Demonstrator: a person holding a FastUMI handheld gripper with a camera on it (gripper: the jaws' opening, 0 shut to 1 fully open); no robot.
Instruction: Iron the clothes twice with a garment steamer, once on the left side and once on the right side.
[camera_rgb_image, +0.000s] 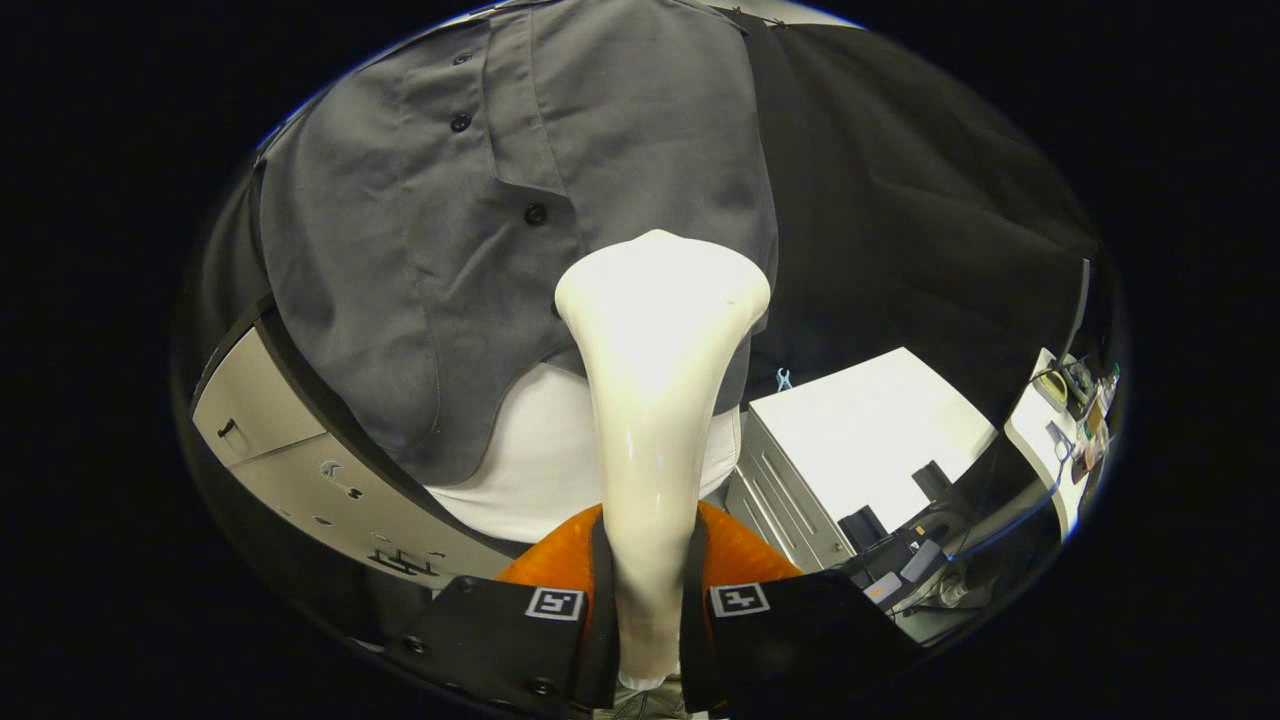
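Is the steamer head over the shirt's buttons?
No. Held between the gripper fingers, the steamer head sits beside the placket, its buttons uncovered on the shirt.

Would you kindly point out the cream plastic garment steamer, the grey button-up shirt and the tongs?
cream plastic garment steamer (655, 330): gripper view, on its flared head.
grey button-up shirt (400, 260): gripper view, left front panel.
tongs (645, 600): gripper view, midway between fingertips, clamped on the steamer's handle.

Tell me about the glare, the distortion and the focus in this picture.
Gripper view: glare bleaches the top of the white steamer, which the claw holds clamped between its fingers; fisheye bending curves the white cabinet and the panels beside the grey shirt; the shirt buttons look sharp, with no motion blur.
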